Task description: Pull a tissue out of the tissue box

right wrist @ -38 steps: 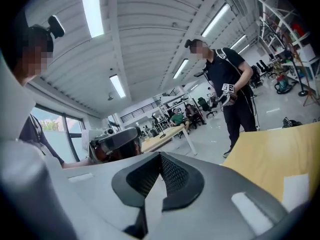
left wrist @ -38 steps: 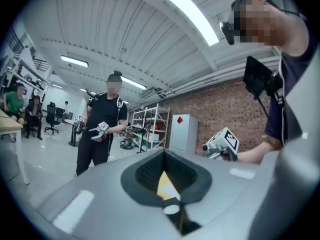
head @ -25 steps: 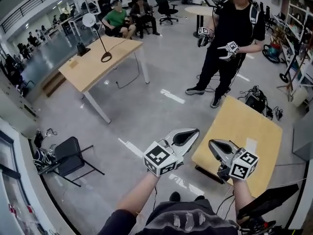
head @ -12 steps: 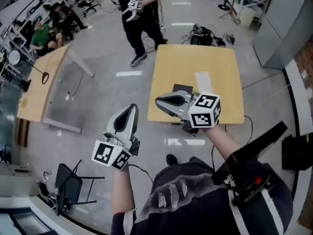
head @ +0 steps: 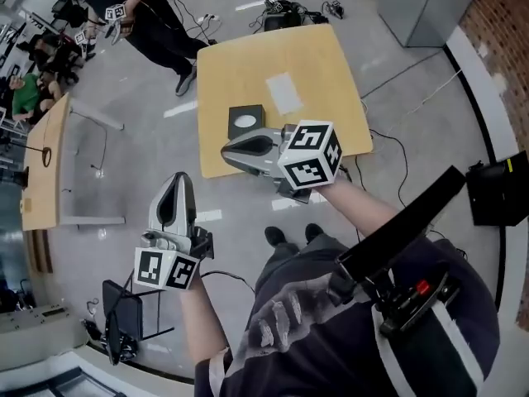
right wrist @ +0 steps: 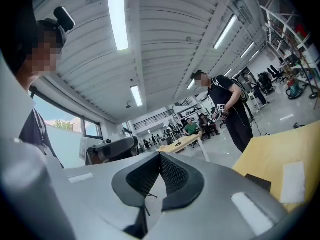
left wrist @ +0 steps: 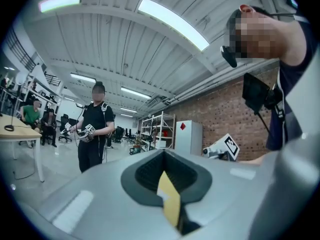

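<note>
Guarding the tissue box against a shove off the near edge

Hovering above the desk's (head: 331, 64) near edge, right gripper (head: 227, 151) pinched shut on nothing, just short of the black tissue box (head: 245, 121) standing toward the near-left corner. Left gripper (head: 176, 182) likewise closed and empty, out over the floor.

Likely slips:
- knocking the light box over that edge with closed tips
- lifting the box along with the tissue if unbraced

White sheet (head: 283, 93) flat beyond the box, tissue or paper unclear. Bare room across the desk's right half. Standing person (head: 140, 15) past the far-left corner.
</note>
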Tool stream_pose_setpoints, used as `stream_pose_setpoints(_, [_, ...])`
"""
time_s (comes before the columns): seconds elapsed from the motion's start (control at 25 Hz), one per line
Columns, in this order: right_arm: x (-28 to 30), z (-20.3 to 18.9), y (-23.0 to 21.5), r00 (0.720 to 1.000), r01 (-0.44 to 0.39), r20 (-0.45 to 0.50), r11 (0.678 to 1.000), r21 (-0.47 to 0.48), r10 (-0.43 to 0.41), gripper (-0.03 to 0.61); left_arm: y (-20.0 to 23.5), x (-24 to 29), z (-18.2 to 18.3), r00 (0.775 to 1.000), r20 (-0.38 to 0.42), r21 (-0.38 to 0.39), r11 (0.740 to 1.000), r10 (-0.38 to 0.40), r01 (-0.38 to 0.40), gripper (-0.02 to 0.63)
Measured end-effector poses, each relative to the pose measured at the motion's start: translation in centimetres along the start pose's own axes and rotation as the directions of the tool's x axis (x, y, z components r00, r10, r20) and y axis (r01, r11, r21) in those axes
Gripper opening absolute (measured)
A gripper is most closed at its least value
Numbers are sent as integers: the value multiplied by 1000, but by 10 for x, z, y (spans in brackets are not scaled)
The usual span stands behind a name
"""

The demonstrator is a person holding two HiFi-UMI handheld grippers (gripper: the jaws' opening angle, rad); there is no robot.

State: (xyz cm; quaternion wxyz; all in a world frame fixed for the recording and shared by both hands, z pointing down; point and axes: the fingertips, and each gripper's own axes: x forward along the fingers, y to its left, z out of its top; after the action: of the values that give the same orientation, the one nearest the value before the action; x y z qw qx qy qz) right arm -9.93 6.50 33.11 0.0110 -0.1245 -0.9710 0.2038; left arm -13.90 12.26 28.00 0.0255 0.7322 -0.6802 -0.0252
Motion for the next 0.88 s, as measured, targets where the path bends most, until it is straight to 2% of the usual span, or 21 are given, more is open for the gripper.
stream_pose_setpoints(0.16, [-3, 7, 4, 996, -82, -18, 996, -24, 82, -3, -6, -10, 5, 996, 21, 14, 996, 88, -88, 2])
stream_pose_setpoints(0.28, [-2, -3, 27, 997, -75, -25, 997, 17, 75, -3, -4, -32, 0, 995, -18, -24, 995, 101, -102, 2])
stream_pose_setpoints(0.36, [14, -10, 43, 996, -78, -33, 997, 27, 79, -3, 6, -53, 2, 994, -24, -22, 994, 111, -112, 2])
stream_pose_setpoints(0.56, [56, -14, 72, 987, -149, -65, 988, -38, 146, -3, 25, -98, 12, 984, 62, 12, 986, 166, -167, 2])
stream_pose_setpoints(0.88, [110, -51, 165, 982, -161, -113, 983, -88, 150, -3, 42, -206, 9, 981, 97, -10, 986, 169, -169, 2])
